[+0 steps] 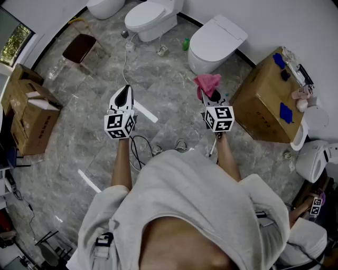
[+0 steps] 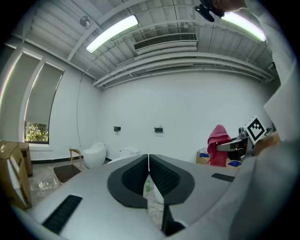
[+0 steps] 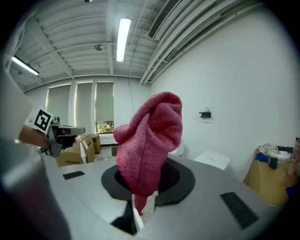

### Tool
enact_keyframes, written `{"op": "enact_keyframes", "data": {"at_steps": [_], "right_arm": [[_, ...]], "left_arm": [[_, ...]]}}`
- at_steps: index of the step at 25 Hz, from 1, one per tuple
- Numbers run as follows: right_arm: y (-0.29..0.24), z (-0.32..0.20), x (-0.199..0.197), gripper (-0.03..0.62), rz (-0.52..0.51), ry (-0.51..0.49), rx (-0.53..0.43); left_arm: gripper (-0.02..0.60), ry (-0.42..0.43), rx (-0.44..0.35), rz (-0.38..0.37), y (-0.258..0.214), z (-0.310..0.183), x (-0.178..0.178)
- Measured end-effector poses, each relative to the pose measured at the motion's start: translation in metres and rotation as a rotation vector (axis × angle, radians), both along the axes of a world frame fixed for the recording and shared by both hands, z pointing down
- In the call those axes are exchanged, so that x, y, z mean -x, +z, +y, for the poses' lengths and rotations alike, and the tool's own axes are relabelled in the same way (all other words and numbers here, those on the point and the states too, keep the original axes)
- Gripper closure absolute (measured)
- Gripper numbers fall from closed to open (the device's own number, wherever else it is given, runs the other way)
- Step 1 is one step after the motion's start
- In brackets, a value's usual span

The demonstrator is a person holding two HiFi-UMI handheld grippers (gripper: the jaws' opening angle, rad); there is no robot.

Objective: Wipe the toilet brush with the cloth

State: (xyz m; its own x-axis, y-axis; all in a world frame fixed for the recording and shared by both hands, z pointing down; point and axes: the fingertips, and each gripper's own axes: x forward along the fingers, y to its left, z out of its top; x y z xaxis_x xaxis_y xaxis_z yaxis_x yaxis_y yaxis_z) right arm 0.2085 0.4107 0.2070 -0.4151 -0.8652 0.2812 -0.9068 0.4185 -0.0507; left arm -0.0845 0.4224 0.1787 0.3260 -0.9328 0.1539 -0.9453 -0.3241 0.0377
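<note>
cloth (image 3: 151,126) between right tongs (image 3: 148,180)

Crumpled pink terry cloth (image 3: 149,136) clamped in the right gripper (image 3: 146,185)
Bunched upright above the jaws; a short tail hangs beneath them

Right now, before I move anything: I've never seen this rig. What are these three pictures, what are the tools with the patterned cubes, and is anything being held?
There is no robot arm. A person holds a two-jaw gripper in each hand, and the cubes are part of the grippers. The head view looks steeply down from the person's head onto a grey floor with toilets and a cardboard box. The other two pictures come from a camera on each gripper, looking along its jaws. The left gripper is shut and empty. The right gripper is shut on a pink cloth. I cannot pick out a toilet brush.
</note>
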Motion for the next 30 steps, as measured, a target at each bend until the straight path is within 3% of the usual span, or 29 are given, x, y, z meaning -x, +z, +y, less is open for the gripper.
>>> {"op": "enact_keyframes", "data": {"at_steps": [30], "right_arm": [[0.026,-0.061,-0.044,0.522,-0.04,-0.119,0.03]], "left_arm": [[0.557,-0.07,0.031,-0.017,0.018,-0.043,-0.058]]}}
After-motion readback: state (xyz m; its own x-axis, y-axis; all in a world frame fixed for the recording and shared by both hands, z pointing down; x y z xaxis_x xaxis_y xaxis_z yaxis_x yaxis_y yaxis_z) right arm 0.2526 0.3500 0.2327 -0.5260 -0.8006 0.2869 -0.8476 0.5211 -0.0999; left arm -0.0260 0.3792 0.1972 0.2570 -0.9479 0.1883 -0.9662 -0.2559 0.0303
